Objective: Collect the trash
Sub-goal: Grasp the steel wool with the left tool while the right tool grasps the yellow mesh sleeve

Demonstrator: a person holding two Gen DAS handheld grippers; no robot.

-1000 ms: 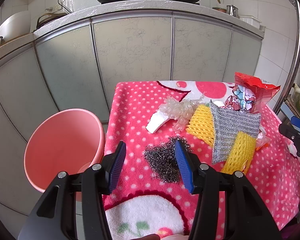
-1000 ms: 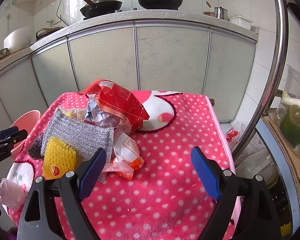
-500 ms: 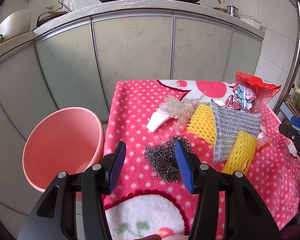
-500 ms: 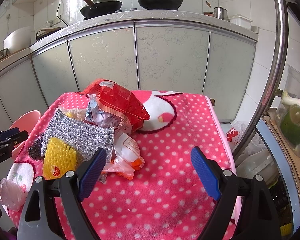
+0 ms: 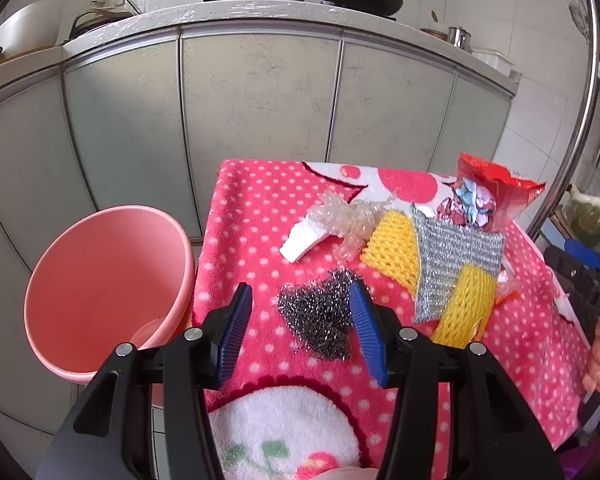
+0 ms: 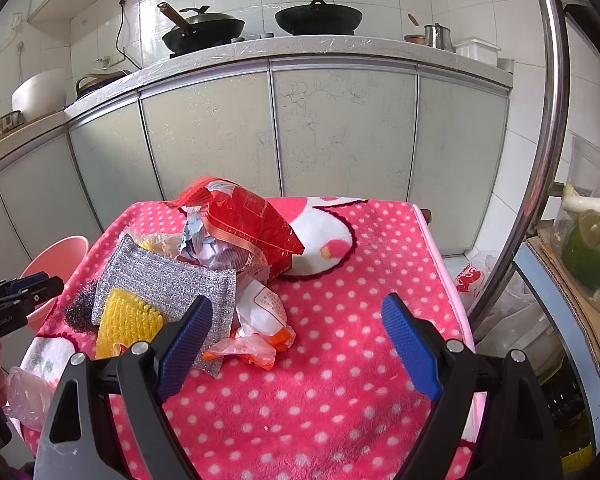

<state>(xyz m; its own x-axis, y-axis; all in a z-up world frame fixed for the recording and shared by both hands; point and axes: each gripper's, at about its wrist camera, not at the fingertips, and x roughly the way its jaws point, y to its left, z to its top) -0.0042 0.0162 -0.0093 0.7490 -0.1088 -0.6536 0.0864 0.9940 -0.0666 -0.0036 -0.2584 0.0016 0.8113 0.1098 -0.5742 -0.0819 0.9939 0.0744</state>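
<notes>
Trash lies on a pink polka-dot cloth: a dark steel-wool ball, a white foam piece, clear crinkled plastic, yellow foam nets, a silver scouring cloth and a red snack bag. My left gripper is open and hovers just above and in front of the steel wool. My right gripper is open over the cloth, right of a white-orange wrapper. The red bag and the silver cloth lie to its front left.
A pink plastic bucket stands on the floor left of the table. Grey kitchen cabinets stand behind, with pans on the counter. A metal pole and a shelf with produce are at the right. A clear bag hangs at the cloth's left edge.
</notes>
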